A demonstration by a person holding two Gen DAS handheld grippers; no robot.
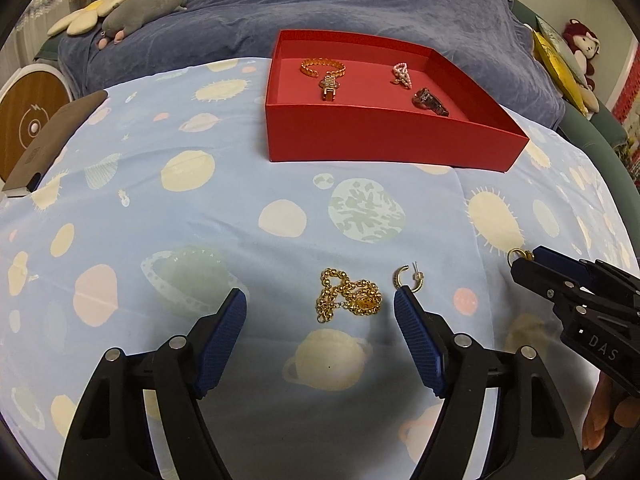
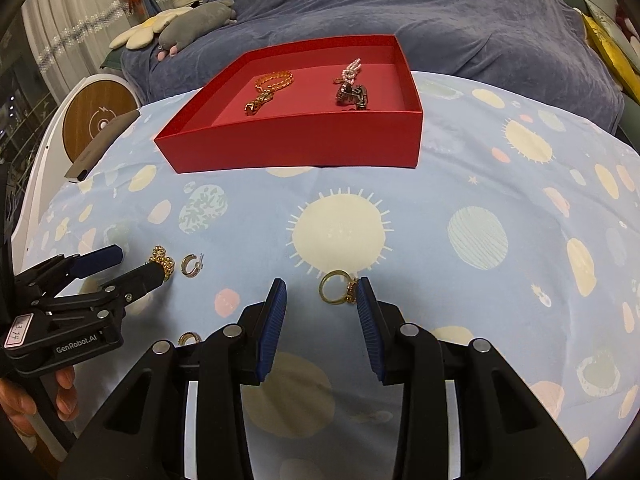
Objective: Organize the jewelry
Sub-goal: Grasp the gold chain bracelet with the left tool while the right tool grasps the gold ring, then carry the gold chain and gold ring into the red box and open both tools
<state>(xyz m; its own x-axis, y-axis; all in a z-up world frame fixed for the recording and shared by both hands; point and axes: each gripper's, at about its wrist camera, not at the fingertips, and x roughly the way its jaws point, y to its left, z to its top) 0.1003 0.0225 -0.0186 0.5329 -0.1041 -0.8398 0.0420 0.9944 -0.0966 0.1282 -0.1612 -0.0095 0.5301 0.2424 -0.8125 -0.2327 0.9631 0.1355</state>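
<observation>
A red box (image 1: 384,140) (image 2: 296,148) holds a gold bracelet (image 1: 323,67), a pink bead piece (image 1: 401,75) and a dark ring (image 1: 430,101). My left gripper (image 1: 320,308) is open just above the cloth, with a gold chain (image 1: 348,295) between its fingers and a gold hoop earring (image 1: 408,278) by the right finger. My right gripper (image 2: 322,294) is open around a gold ring (image 2: 338,287); it also shows in the left wrist view (image 1: 524,260). A second hoop earring (image 2: 189,338) lies left of it.
The blue planet-print cloth (image 1: 200,220) covers the surface. A dark flat case (image 1: 48,140) and a round wooden disc (image 1: 28,120) lie at the left edge. A blue blanket (image 1: 340,4) with plush toys (image 1: 148,8) lies behind the box.
</observation>
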